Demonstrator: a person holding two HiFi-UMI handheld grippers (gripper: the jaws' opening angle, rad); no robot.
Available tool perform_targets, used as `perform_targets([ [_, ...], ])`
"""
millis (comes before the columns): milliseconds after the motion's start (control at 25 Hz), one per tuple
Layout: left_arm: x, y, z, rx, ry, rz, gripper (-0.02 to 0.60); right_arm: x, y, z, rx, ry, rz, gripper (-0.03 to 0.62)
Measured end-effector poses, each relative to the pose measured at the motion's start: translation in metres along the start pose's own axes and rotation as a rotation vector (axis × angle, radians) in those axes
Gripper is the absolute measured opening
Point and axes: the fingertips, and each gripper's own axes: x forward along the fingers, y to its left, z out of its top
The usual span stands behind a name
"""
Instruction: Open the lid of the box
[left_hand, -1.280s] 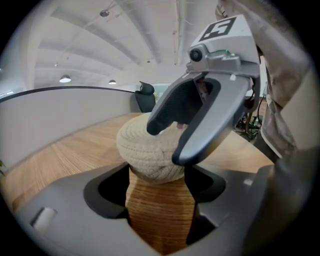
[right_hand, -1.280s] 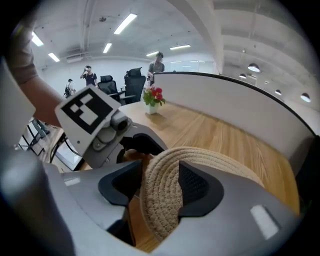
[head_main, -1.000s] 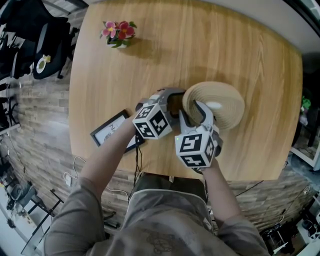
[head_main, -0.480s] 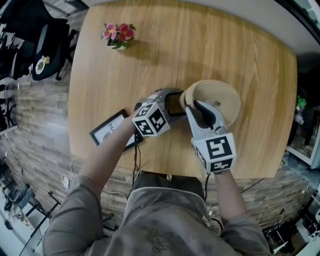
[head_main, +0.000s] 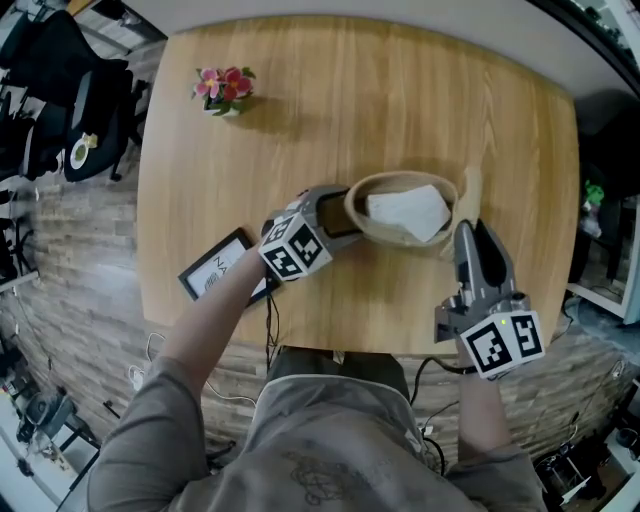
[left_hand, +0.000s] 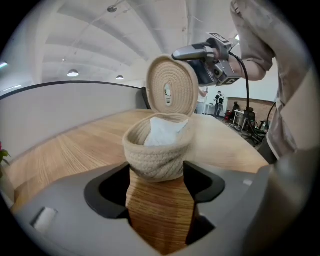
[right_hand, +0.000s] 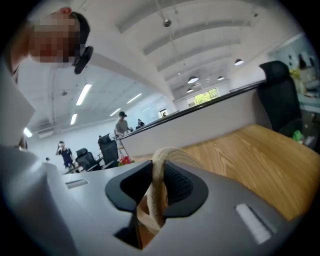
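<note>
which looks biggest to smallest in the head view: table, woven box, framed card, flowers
1. table
2. woven box
3. framed card, partly hidden
4. flowers

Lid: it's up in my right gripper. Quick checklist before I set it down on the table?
1. Lid clear of the basket: ok, held upright above it.
2. Right gripper grip: ok, jaws closing on the lid's rim.
3. Left gripper steadying the basket: ok, jaws against its sides.
4. White contents inside the basket: ok.
5. Bare table right of the basket for set-down: ok.
</note>
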Motion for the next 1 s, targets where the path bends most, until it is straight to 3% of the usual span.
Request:
perform_targets([
  [80,0.0,0.001,-0.001,-0.007,0.003,0.01,0.334,-0.012,-0.023,-0.002,0.082,-0.027,-0.053,0.083],
  [200,0.0,0.001,-0.003,-0.031,0.017,0.028,0.333,-0.023,-0.042,-0.009,0.093,-0.03,-0.114,0.083],
  [360,-0.011,0.002,-0.007,-0.065,0.042,0.069,0.321,-0.027,-0.044,-0.002,0.111,-0.052,-0.106,0.083],
  [440,-0.025,0.008,0.003,-0.1,0.016,0.117,0.321,-0.028,-0.037,0.009,0.094,-0.07,-0.082,0.083],
  [560,-0.054,0.02,0.034,-0.15,-0.071,0.238,0.267,-0.036,-0.019,0.035,0.017,-0.109,-0.048,0.081],
  [720,-0.101,0.034,0.085,-0.139,-0.145,0.372,0.23,-0.053,0.012,0.081,-0.064,-0.189,0.006,0.081],
  [880,-0.154,0.037,0.144,-0.176,-0.249,0.457,0.198,-0.085,0.046,0.127,-0.161,-0.26,0.051,0.083],
  [1000,-0.197,0.033,0.195,-0.148,-0.335,0.526,0.176,-0.111,0.071,0.159,-0.222,-0.322,0.089,0.083],
])
